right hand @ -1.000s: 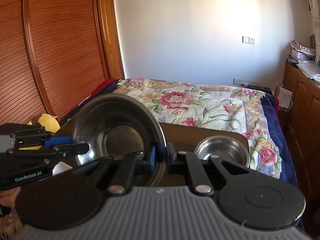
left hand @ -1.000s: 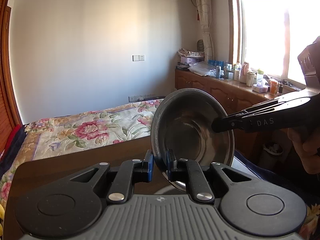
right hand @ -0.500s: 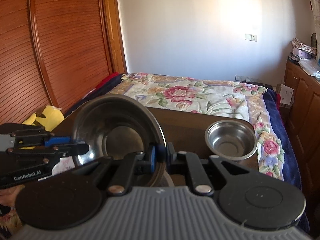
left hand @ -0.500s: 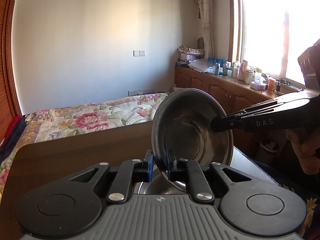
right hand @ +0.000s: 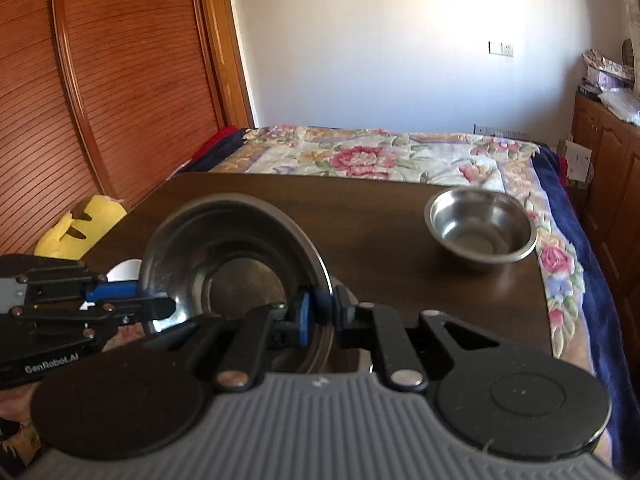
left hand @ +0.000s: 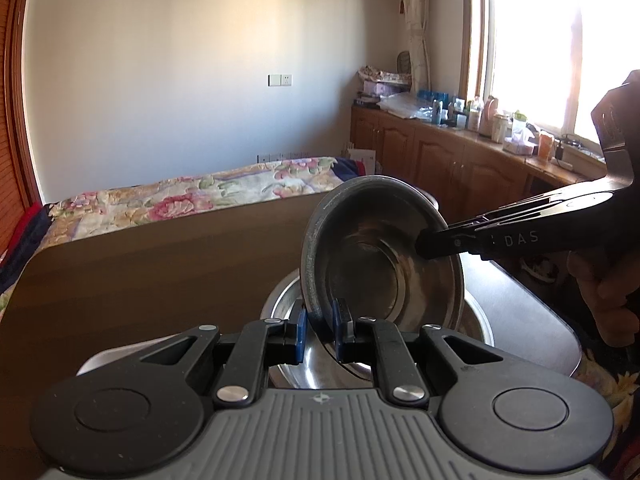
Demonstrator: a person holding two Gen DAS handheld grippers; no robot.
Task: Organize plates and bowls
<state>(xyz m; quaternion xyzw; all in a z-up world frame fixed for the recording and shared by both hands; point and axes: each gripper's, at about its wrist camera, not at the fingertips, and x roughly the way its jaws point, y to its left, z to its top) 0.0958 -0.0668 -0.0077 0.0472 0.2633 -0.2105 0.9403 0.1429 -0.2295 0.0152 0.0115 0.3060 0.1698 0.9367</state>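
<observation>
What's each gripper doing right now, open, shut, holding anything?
Left gripper: shut on the rim of the steel bowl.
Right gripper: shut on the opposite rim of the same bowl, held tilted.

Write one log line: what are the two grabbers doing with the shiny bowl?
left gripper: shut on held bowl rim | right gripper: shut on opposite rim | below: bigger bowl | small bowl: apart on table

Home bedroom. Bed with floral quilt (right hand: 372, 160) against a plain white wall (left hand: 180, 80), wall-mounted air conditioner at top edge, louvered wooden wardrobe doors (right hand: 100, 100), curtained window (left hand: 532, 48), low wooden cabinets (left hand: 440, 160) below it cluttered with bottles and jars. Dark wooden desk (right hand: 380, 232) at the bed's foot.
</observation>
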